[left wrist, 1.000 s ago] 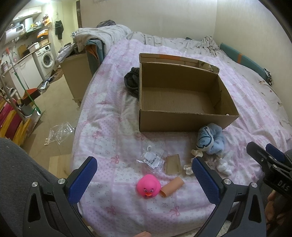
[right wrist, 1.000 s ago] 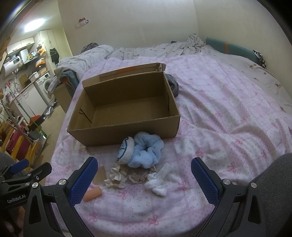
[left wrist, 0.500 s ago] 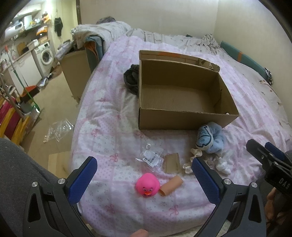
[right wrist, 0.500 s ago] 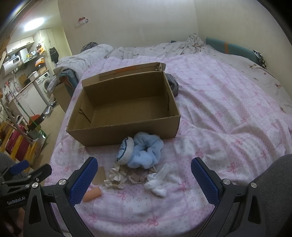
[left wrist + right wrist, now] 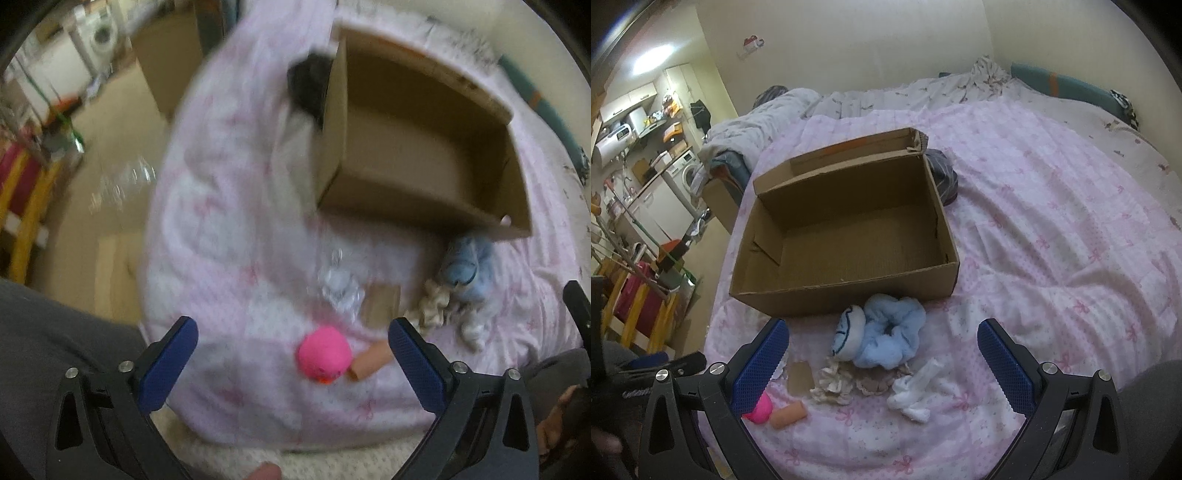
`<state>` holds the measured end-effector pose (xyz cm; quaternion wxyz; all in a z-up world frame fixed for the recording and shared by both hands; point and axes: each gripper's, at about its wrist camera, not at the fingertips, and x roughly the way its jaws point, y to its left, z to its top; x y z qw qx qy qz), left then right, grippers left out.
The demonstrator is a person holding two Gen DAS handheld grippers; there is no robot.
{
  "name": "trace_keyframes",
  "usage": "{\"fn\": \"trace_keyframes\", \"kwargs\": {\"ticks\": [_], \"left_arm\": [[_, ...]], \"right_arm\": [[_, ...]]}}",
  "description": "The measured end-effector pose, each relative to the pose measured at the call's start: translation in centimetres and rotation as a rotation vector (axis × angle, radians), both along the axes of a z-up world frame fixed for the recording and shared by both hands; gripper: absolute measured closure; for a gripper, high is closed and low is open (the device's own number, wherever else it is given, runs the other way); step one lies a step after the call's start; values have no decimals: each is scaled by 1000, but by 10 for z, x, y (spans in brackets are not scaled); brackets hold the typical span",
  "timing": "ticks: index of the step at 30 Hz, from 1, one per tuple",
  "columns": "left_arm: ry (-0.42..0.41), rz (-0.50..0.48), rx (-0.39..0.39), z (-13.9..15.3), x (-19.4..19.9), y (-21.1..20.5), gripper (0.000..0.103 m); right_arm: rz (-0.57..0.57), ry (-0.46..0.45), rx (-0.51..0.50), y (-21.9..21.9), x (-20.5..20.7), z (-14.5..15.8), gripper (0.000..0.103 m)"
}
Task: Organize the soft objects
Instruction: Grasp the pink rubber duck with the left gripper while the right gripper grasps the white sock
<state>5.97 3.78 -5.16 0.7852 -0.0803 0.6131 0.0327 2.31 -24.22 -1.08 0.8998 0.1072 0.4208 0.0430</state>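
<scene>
Cardboard box (image 5: 846, 236), open and empty, sits on your pink quilt (image 5: 1052, 236); your right wrist view shows it sharply, your left wrist view only through blur. Just in front of its near wall lie a blue scrunchie (image 5: 892, 338) touching a white sock (image 5: 849, 328), then cream scrunchies (image 5: 833, 384), a white cloth (image 5: 916, 387) and a cardboard scrap (image 5: 799, 376). Pink duck (image 5: 324, 354) beside an orange tube (image 5: 370, 360) appears whole in your left view; your right view shows only an edge of the duck behind a finger. A clear plastic bag (image 5: 340, 290) shows in the left view alone. Your left gripper (image 5: 291, 350) hangs jaws wide over the duck, holding nothing. Your right gripper (image 5: 882, 352) is spread equally wide above the soft pile, empty.
</scene>
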Motion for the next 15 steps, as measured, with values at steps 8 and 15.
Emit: {"fn": "trace_keyframes", "kwargs": {"ticks": [8, 15], "left_arm": [[178, 0, -66, -55, 7, -12, 23], [222, 19, -114, -82, 2, -10, 54]], "right_arm": [[-7, 80, 11, -3, 6, -26, 0], [-40, 134, 42, -12, 7, -42, 0]]}}
